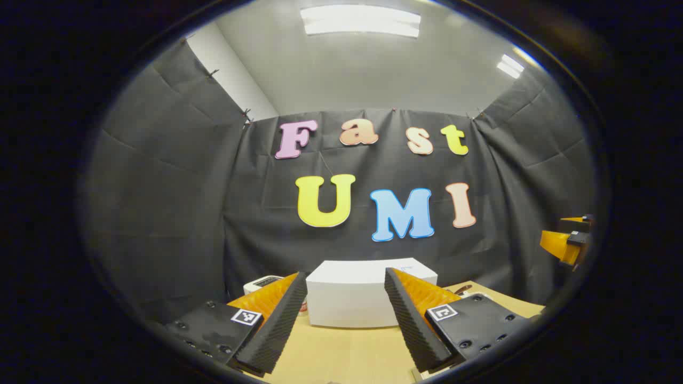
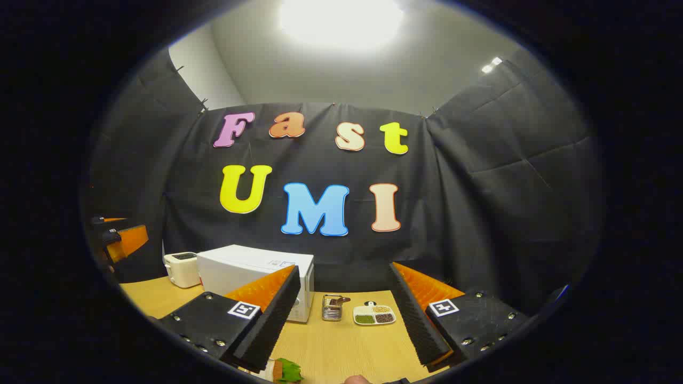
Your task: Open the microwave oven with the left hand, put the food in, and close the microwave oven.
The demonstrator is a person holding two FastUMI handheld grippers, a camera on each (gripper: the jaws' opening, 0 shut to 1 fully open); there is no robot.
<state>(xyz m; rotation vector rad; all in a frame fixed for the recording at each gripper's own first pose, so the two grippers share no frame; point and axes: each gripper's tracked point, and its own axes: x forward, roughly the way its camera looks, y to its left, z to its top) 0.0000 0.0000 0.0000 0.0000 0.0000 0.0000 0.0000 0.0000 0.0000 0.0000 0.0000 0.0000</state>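
Note:
The white microwave [image 1: 352, 298] stands on the wooden table [image 1: 347, 352] straight ahead of my left gripper [image 1: 346, 276], whose fingers are spread wide with nothing between them. In the right gripper view the microwave [image 2: 251, 272] is at the left with its door shut. A toy food piece with green leaves [image 2: 285, 370] lies on the table at the bottom edge, low between the fingers of my right gripper [image 2: 344, 269], which is open and holds nothing. The left gripper [image 2: 120, 237] hangs in the air at the far left, and the right gripper [image 1: 568, 242] shows at the far right.
A cream toaster [image 2: 181, 269] stands left of the microwave. To its right sit a small wire basket [image 2: 332, 308] and a white divided dish [image 2: 374, 314] holding beans. Black cloth walls close the booth behind and on both sides.

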